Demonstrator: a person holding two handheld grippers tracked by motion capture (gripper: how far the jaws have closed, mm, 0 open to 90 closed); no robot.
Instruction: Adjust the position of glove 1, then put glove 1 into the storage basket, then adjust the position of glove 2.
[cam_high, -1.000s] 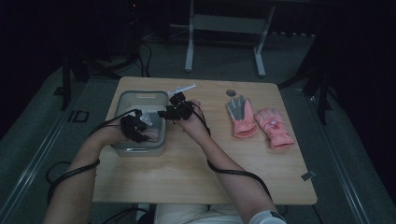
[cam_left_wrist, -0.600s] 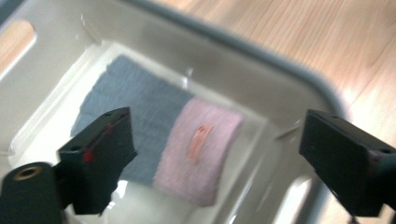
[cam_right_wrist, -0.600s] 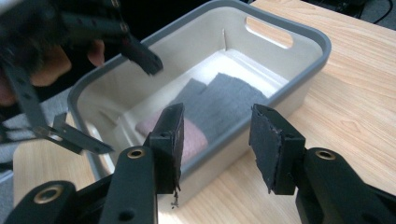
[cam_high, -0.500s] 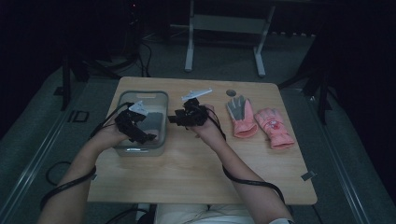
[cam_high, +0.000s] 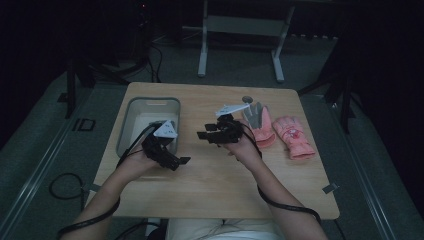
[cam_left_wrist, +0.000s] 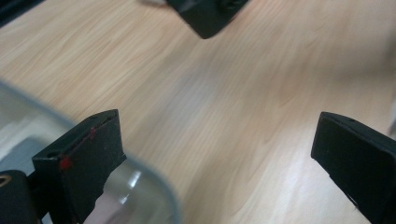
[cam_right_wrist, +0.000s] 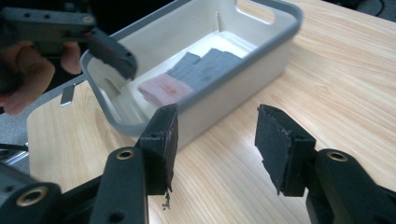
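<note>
Both grippers now pulled back out of grey bin (cam_high: 150, 107), left gripper (cam_high: 172, 161) and right gripper (cam_high: 210, 135) spread, empty. Glove (cam_right_wrist: 184, 77) left inside bin; two pink gloves (cam_high: 277, 129) waiting on table (cam_high: 210, 195).

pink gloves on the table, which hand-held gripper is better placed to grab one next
Right, probably. The right hand-held gripper is open beside the pink gloves; the left hand-held gripper, also open, sits by the grey bin, farther away.
</note>
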